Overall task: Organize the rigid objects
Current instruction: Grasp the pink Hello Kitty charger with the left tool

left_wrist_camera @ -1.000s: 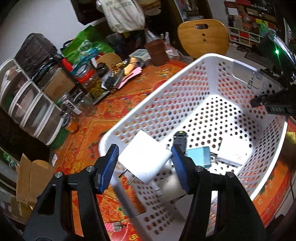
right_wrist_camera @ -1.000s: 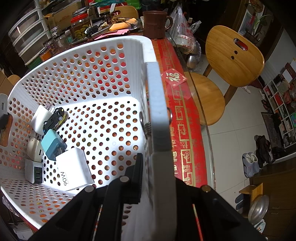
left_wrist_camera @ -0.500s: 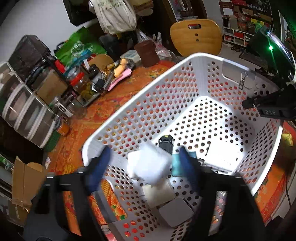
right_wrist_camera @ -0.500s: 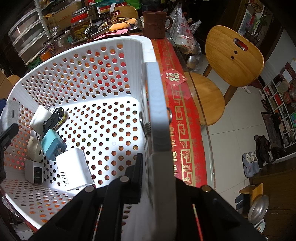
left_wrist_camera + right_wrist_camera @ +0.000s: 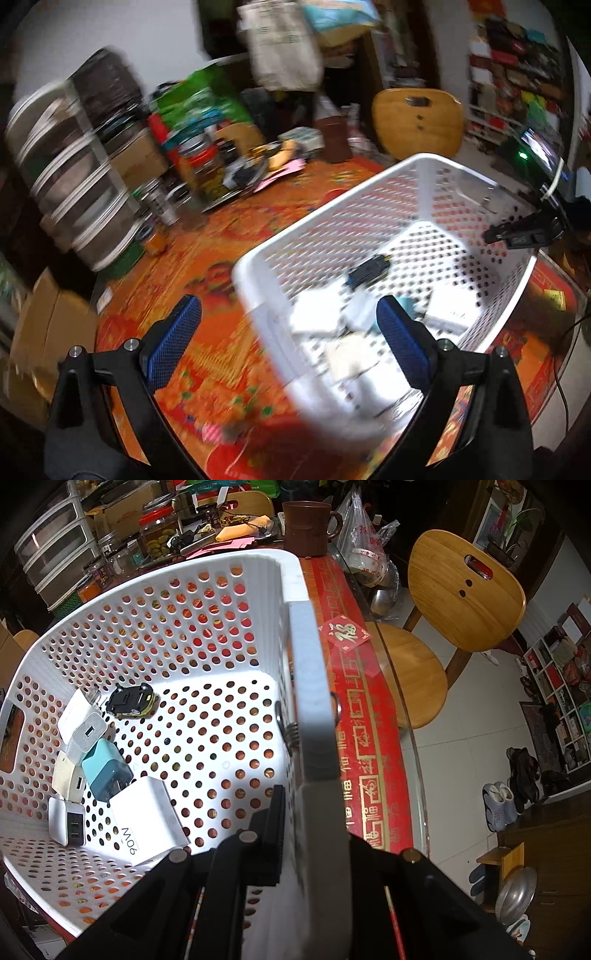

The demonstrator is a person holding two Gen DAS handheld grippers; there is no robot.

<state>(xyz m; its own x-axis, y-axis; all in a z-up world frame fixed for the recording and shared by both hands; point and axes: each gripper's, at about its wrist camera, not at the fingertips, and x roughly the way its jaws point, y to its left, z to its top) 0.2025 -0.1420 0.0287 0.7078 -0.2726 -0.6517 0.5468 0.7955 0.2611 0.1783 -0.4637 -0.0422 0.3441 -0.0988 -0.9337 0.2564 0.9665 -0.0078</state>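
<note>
- Presently the left gripper (image 5: 288, 325) hangs above the near corner of the white basket (image 5: 221, 568), jaws wide apart, nothing between them. Left view is heavily motion-blurred.
- Right gripper (image 5: 295, 834): jaws clamped on the basket's side wall, one inside, one outside, bracing it on the bench (image 5: 207, 258).
- Task's things lie on the basket floor, crowded at one end: large white charger marked 90W (image 5: 147, 812), teal charger (image 5: 105, 771), white USB charger (image 5: 86, 734), cream charger (image 5: 68, 779), a white one with a dark port face (image 5: 66, 821), black toy car (image 5: 131, 699).
- Risk 1: blur suggests fast left-hand motion; a low sweep could clip the rim and jolt the basket. The right clamp limits this but may slip on the smooth plastic.
- Risk 2: chargers touch or lean on each other; a jolt would probably tumble them, prongs catching in the holes.
- Risk 3: bench beyond the basket is crowded with jars (image 5: 159, 531) and a brown mug (image 5: 308, 524); a wide reach could knock one.
- Risk 4: the basket sits near the bench edge by the wooden chair (image 5: 465, 590); a pull from the right hand could slide it off.
</note>
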